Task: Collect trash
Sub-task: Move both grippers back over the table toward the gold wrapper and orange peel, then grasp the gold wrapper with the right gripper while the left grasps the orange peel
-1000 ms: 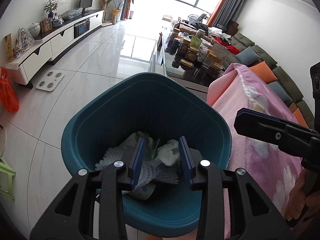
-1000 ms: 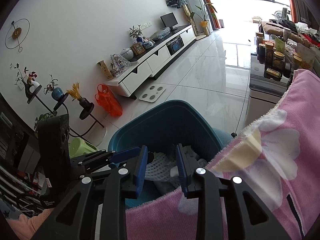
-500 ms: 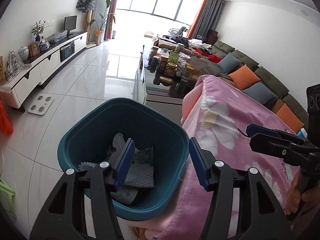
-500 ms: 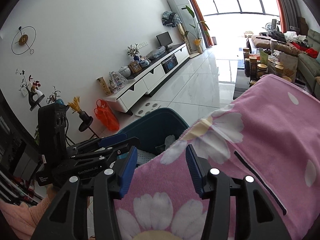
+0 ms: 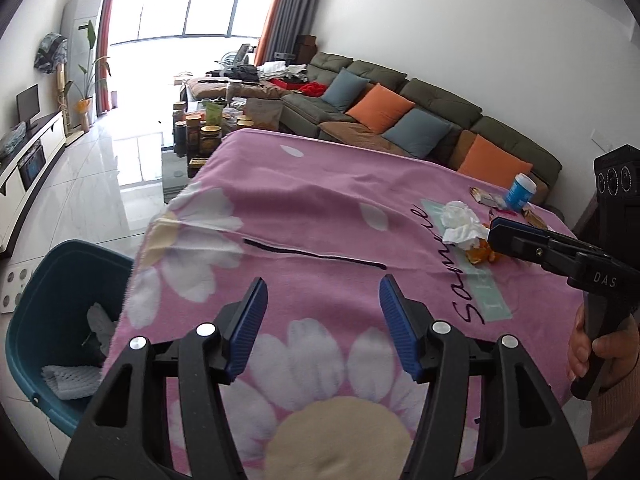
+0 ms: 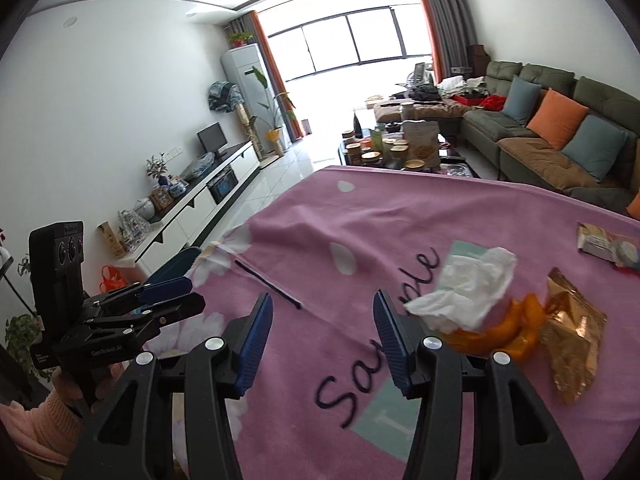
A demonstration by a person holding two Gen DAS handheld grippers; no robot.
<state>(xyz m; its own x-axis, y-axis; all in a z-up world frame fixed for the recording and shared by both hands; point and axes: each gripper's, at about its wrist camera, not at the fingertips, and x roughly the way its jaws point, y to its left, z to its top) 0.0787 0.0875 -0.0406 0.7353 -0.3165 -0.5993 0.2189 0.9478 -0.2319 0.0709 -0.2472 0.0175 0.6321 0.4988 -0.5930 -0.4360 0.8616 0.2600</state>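
Observation:
A crumpled white tissue (image 6: 466, 286) lies on the pink flowered blanket (image 6: 320, 240), over orange peel (image 6: 500, 328), with a gold wrapper (image 6: 572, 336) beside it. They also show in the left wrist view: tissue (image 5: 460, 222), peel (image 5: 480, 254). My right gripper (image 6: 322, 330) is open and empty, just left of the tissue. My left gripper (image 5: 322, 322) is open and empty over the blanket's near end. The teal bin (image 5: 48, 320) stands on the floor at the left and holds white foam netting and paper.
A blue-lidded white tub (image 5: 520, 190) and snack wrappers (image 6: 604, 242) lie at the blanket's far right. A coffee table with jars (image 6: 384, 150) and a sofa (image 6: 560, 136) stand beyond. A white TV cabinet (image 6: 200, 200) lines the left wall.
Both grippers have swung right, away from the bin and over the blanket, and opened wider. The tissue and peel have come into view.

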